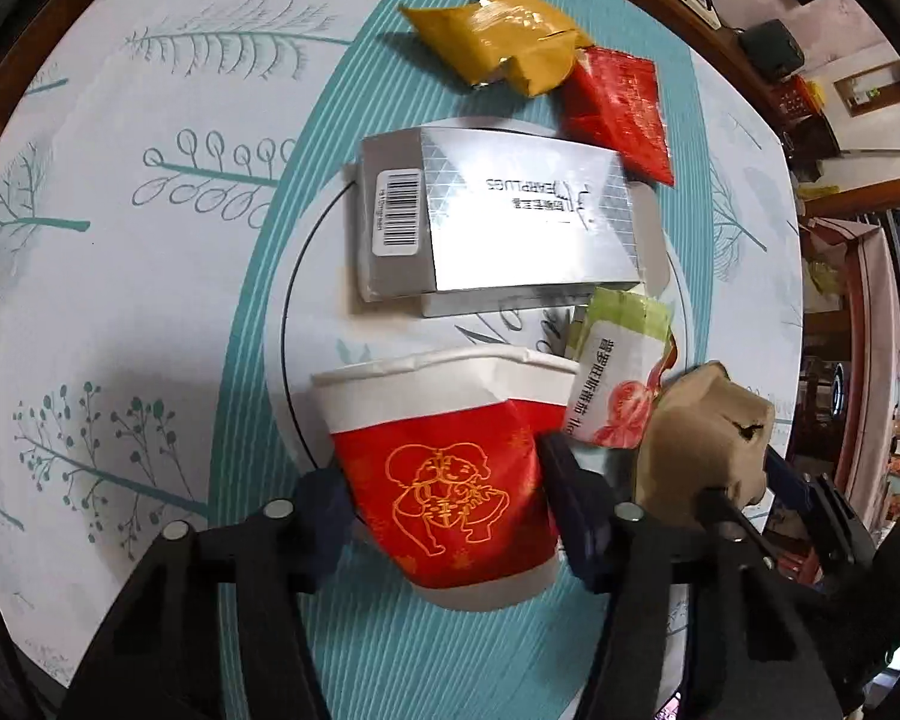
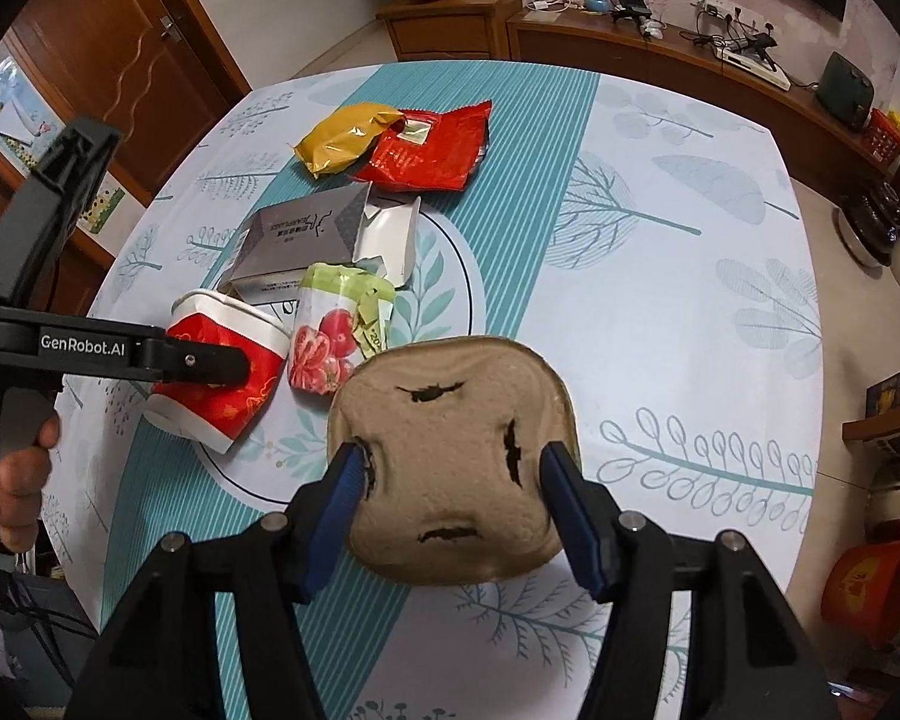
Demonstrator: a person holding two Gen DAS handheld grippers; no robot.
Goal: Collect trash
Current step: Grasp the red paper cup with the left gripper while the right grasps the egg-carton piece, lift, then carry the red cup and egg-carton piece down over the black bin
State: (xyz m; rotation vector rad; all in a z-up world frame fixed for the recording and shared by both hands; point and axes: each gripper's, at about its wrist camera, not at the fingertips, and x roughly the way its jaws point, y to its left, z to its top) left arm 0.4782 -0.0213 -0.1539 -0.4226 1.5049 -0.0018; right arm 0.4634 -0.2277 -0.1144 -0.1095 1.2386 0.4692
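Observation:
My left gripper (image 1: 444, 480) is shut on a crushed red and white paper cup (image 1: 450, 468), which lies on its side on the table; it also shows in the right wrist view (image 2: 222, 372). My right gripper (image 2: 450, 480) is shut on a brown moulded paper tray (image 2: 456, 456), held above the table; the tray shows in the left wrist view (image 1: 702, 438). A green and white tomato wrapper (image 2: 330, 324) lies beside the cup. A silver carton (image 1: 486, 222), a yellow bag (image 1: 504, 42) and a red bag (image 1: 624, 108) lie farther off.
The round table (image 2: 690, 312) has a white and teal leaf-print cloth. A wooden sideboard (image 2: 630, 42) with cables and devices stands beyond it. A wooden door (image 2: 108, 54) is at the left. A red bin (image 2: 876, 588) stands on the floor at the right.

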